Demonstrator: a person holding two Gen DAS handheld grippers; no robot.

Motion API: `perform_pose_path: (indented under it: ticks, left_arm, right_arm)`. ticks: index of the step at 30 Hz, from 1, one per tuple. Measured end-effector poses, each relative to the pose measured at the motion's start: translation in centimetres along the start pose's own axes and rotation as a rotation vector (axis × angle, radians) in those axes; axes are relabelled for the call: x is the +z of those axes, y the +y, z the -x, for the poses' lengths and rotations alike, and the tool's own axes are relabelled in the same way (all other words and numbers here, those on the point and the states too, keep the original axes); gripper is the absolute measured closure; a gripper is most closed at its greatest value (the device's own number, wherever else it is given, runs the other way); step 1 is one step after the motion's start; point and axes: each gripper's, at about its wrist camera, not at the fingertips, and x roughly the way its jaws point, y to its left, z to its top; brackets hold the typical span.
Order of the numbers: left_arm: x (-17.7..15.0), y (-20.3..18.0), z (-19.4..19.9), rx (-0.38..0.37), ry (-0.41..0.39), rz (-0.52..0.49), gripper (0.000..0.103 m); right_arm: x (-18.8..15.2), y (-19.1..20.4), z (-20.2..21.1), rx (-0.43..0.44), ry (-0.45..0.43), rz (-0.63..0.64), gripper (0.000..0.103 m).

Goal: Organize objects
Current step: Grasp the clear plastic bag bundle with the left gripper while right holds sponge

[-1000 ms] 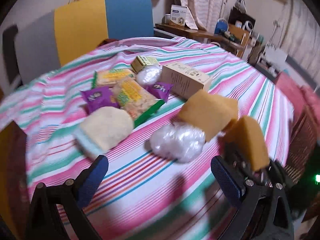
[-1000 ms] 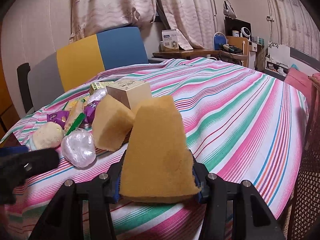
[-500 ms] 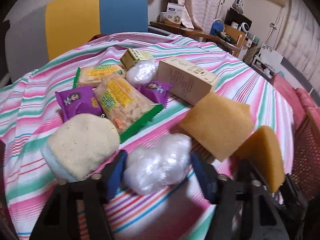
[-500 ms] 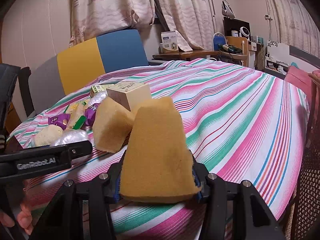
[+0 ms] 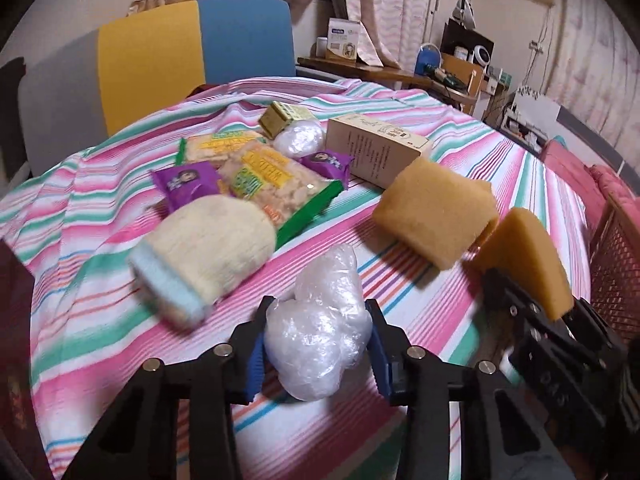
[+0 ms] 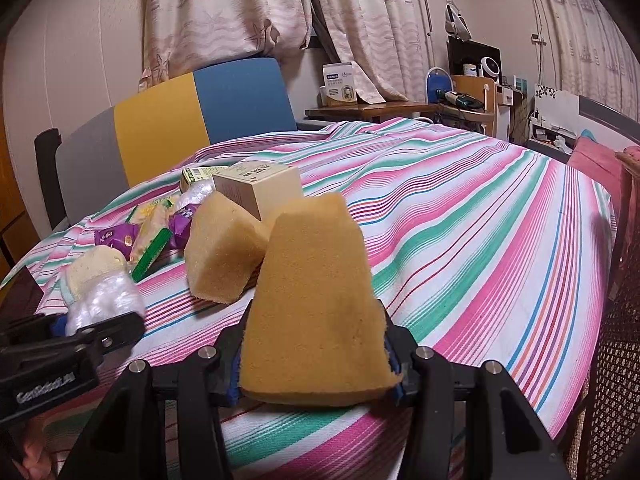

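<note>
Striped tablecloth (image 6: 480, 216) before a yellow-blue chair (image 6: 200, 116)

The only text that reads clearly is "GenRobot.AI", in white letters on the black body of the left gripper (image 6: 100, 330), seen at the lower left of the right wrist view.

The cream box (image 5: 376, 148) carries lines of small dark print on its side and top, but they are too small to read. The snack bag (image 5: 272, 180) has yellow and green label blocks with characters that stay blurred. The two purple packets (image 5: 188, 188) show a round picture and no legible words. The white carton (image 6: 340, 84) on the far wooden table (image 6: 368, 110) has a blue label, also unreadable.
</note>
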Motion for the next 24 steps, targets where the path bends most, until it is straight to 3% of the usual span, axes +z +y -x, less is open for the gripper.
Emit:
perform_pose_path:
  ticks: [9,16,24]
  left_arm:
    - [-2.6,0.6,2.3,0.034,-0.053,0.069,0.059]
    - [-4.1,-0.4,3.8,0.096,-0.068,-0.002,0.06]
    - [-6.5,1.4,7.4,0.057,-0.112,0.142,0.061]
  right_arm:
    - [0.0,0.2,-0.1,-0.01,0.0,0.014,0.05]
    - [0.0,0.3,-0.1,-0.017,0.003,0.025,0.05]
    - [-0.1,0.4,-0.1,-0.022,0.002,0.03,0.05]
